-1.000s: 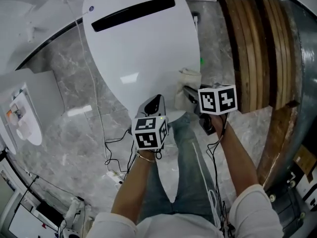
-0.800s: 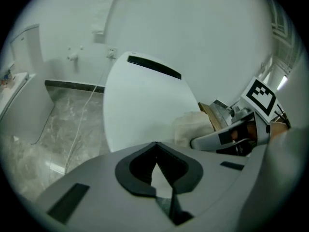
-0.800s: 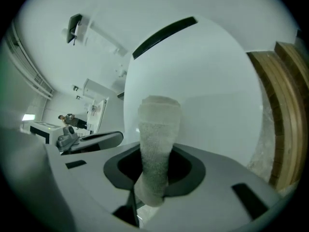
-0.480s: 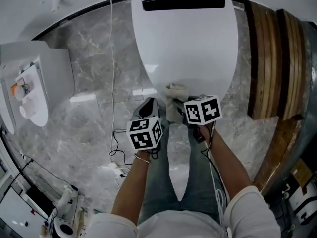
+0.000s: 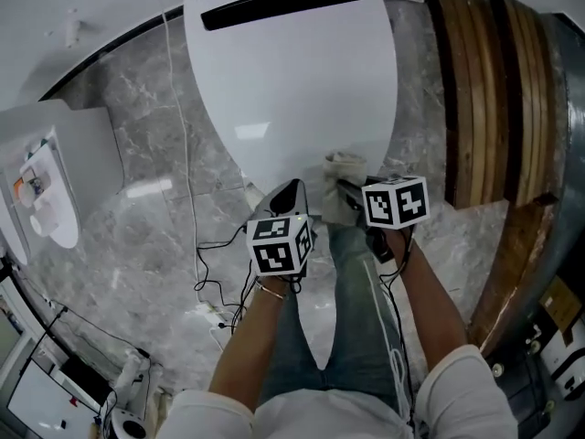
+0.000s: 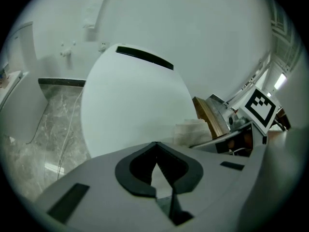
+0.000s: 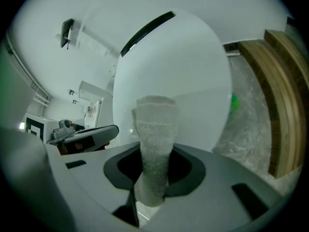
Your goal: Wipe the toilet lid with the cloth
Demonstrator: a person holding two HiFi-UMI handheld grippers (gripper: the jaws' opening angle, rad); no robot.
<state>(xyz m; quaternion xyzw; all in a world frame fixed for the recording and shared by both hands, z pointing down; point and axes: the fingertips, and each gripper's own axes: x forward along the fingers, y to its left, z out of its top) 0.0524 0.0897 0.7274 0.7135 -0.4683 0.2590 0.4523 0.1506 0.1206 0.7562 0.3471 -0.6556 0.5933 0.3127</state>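
Note:
The white toilet lid (image 5: 283,71) is closed and fills the top middle of the head view. A folded pale cloth (image 5: 345,167) lies against its near right edge. My right gripper (image 5: 355,190) is shut on the cloth (image 7: 155,115), which stands up between the jaws in front of the lid (image 7: 183,62). My left gripper (image 5: 289,196) hovers just left of it at the lid's front edge, shut and empty. In the left gripper view the left gripper (image 6: 155,146) faces the lid (image 6: 130,105), with the cloth (image 6: 193,128) at its right.
A marble floor (image 5: 137,236) surrounds the toilet, with thin cables (image 5: 208,273) trailing at the left. A white wall unit (image 5: 55,181) stands far left. Dark wooden slats (image 5: 484,90) run along the right. The person's jeans-clad legs (image 5: 329,327) are below the grippers.
Both grippers have shifted along the lid's near edge, with the cloth still in the right one. The head view has swung sideways and back.

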